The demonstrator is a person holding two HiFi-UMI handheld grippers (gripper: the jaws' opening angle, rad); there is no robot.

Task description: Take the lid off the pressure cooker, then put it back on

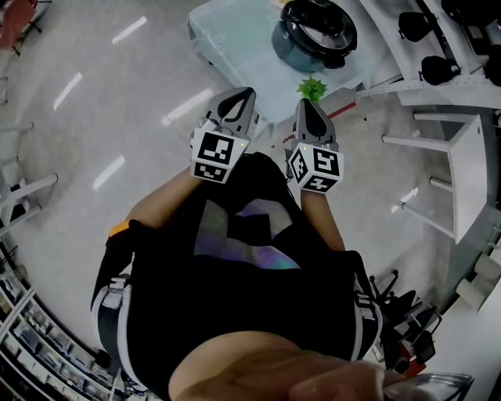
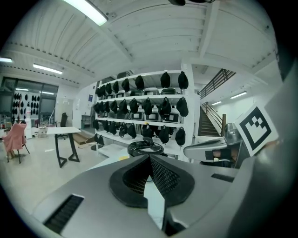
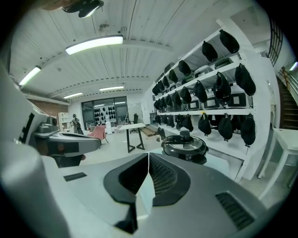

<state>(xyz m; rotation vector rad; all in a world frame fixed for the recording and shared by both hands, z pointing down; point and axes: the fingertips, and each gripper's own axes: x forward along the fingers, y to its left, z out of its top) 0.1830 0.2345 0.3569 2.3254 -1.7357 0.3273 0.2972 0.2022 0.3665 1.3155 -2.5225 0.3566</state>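
The pressure cooker (image 1: 313,33) stands on a pale table (image 1: 227,39) ahead of me, its black lid (image 1: 321,23) on top with the knob in the middle. Both grippers are held out in front of my body, short of the table and not touching the cooker. My left gripper (image 1: 243,95) is shut with nothing in it, and so is my right gripper (image 1: 307,106). In the left gripper view the cooker (image 2: 145,148) shows just past the shut jaws. In the right gripper view the cooker (image 3: 184,146) sits ahead and slightly right.
A small green plant (image 1: 313,88) stands at the table's near edge, by the right gripper's tip. White shelves with black bags (image 3: 219,97) line the wall behind the cooker. A white rack (image 1: 458,172) stands to the right; a black-legged table (image 2: 63,139) stands farther off.
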